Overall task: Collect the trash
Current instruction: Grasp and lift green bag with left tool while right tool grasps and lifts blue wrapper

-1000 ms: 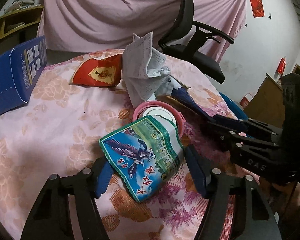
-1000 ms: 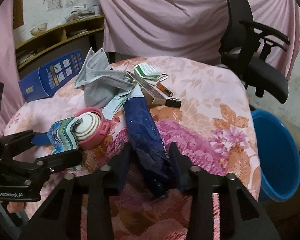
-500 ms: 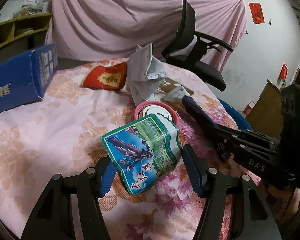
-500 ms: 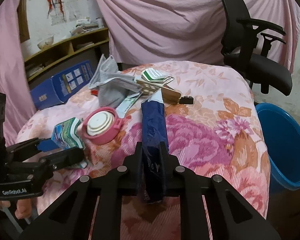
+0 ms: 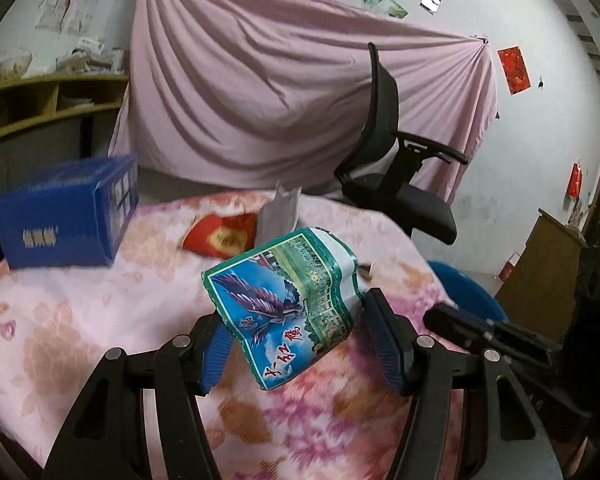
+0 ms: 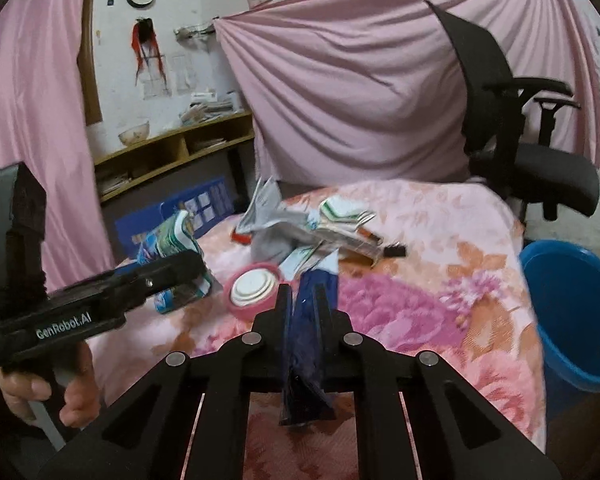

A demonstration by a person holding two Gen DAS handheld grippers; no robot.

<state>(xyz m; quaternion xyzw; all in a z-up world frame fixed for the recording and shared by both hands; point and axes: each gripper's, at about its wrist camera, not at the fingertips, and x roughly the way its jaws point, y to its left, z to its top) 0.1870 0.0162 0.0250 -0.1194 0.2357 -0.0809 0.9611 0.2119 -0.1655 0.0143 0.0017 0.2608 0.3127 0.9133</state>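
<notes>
The right gripper (image 6: 300,300) has just closed and is clamped on a dark blue wrapper (image 6: 306,344), a thin, limp strip pinched flat between the pads; it looks light and slippery, so a hold near its middle should keep it from sagging out. The left gripper (image 5: 300,344) squeezes a blue-green packet (image 5: 288,304) between half-spread fingers, lifted off the cloth (image 5: 100,304); the packet looks light and crushable, best held across its flat sides.

Past the right fingers lie a pink lid (image 6: 254,290), then crumpled paper (image 6: 272,228); the bucket (image 6: 572,312) stands to their right. Only the right view shows that pile and a hand (image 6: 48,392). The left view alone shows a red packet (image 5: 220,236) beyond its fingers.
</notes>
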